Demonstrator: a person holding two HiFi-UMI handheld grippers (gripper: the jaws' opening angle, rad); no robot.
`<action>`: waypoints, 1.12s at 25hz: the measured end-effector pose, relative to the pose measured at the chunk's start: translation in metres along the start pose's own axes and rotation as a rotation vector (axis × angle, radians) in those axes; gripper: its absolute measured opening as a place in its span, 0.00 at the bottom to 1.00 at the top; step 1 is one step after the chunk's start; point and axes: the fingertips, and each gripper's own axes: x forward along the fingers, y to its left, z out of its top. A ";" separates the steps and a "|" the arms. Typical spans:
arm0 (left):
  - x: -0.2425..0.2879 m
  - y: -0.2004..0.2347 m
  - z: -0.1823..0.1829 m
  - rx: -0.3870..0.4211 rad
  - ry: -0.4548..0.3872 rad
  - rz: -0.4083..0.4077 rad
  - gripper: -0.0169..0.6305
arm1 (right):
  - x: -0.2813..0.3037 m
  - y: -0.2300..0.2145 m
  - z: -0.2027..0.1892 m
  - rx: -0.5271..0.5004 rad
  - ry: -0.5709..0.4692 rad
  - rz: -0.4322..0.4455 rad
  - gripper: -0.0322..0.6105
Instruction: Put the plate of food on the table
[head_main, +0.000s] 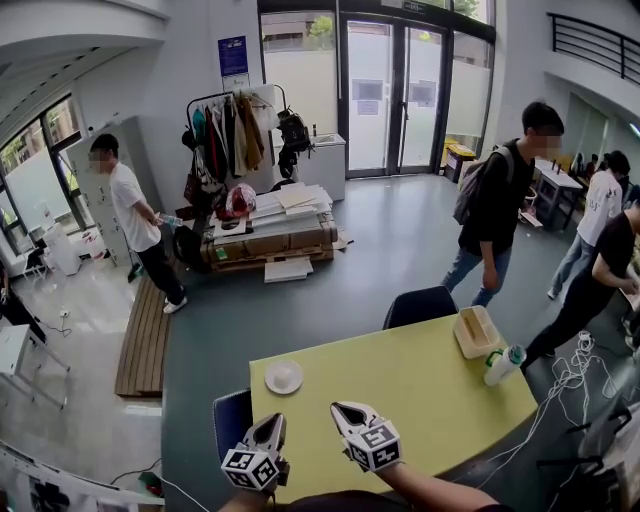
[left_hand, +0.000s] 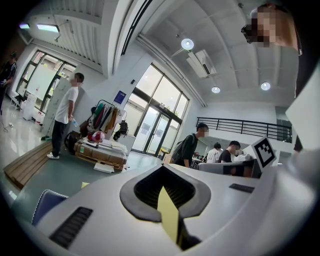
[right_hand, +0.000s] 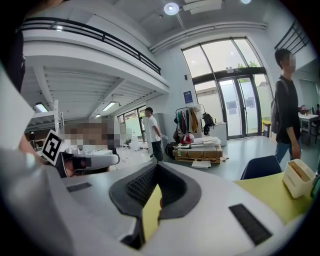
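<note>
Apparently the plate already sits on the yellow table, towards its left corner. I keep the left gripper and right gripper at the table's near edge, jaws pinched together (nothing between them), clear of the plate.

The plate is white, the table yellow-green, the chair dark blue.
</note>
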 end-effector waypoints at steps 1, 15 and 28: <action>0.001 0.000 0.000 0.000 0.002 0.000 0.04 | 0.000 0.000 0.000 -0.006 0.001 -0.002 0.07; 0.003 0.007 0.000 0.001 0.027 0.005 0.04 | 0.004 -0.003 -0.001 0.003 0.011 -0.011 0.07; 0.014 0.007 -0.011 -0.006 0.045 0.005 0.04 | 0.007 -0.013 -0.007 -0.004 0.019 -0.015 0.07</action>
